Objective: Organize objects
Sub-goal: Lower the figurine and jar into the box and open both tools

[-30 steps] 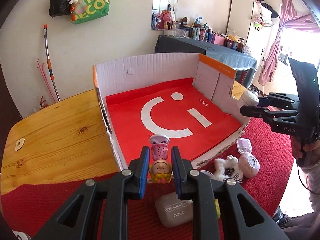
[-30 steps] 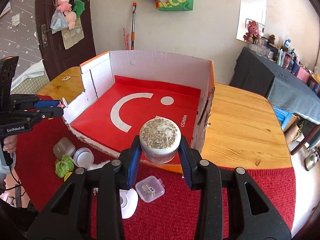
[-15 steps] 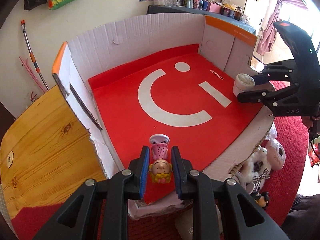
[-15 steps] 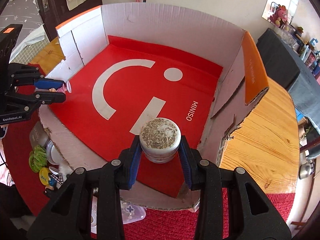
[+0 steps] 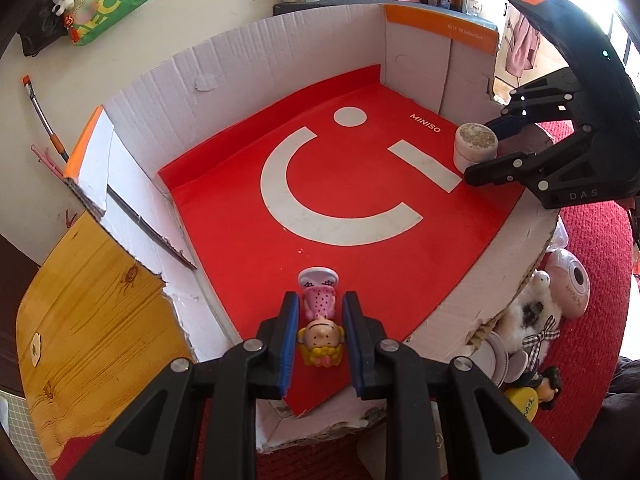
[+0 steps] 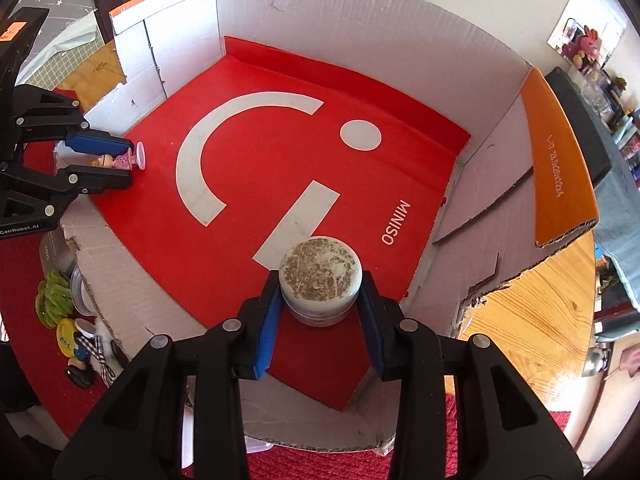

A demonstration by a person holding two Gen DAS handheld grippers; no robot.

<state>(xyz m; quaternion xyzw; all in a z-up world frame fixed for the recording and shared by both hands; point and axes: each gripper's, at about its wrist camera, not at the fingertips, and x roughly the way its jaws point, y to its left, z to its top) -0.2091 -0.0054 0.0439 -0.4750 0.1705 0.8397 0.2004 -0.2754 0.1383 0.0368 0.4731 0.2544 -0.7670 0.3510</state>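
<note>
A cardboard box [image 5: 280,52] with a red MINISO liner [image 5: 248,240] lies open on the table. My left gripper [image 5: 320,312] is shut on a small doll figurine [image 5: 320,320] in a pink dotted dress, held on its side low over the liner's near left corner; it also shows in the right wrist view [image 6: 120,160]. My right gripper [image 6: 320,300] is shut on a round white jar [image 6: 320,280] with a speckled lid, low over the liner's near right corner, seen too in the left wrist view [image 5: 476,144].
Outside the box's front wall, on the red cloth [image 5: 592,320], lie a white plush toy [image 5: 528,312], a pink round device [image 5: 572,284], white lids [image 5: 496,360] and a yellow figurine [image 5: 524,400]. A green item [image 6: 54,300] lies there too. Bare wooden tabletop [image 5: 92,312] flanks the box.
Both grippers have moved further forward and down into the box with their loads. The figurine and the jar now sit lower over the red liner.
</note>
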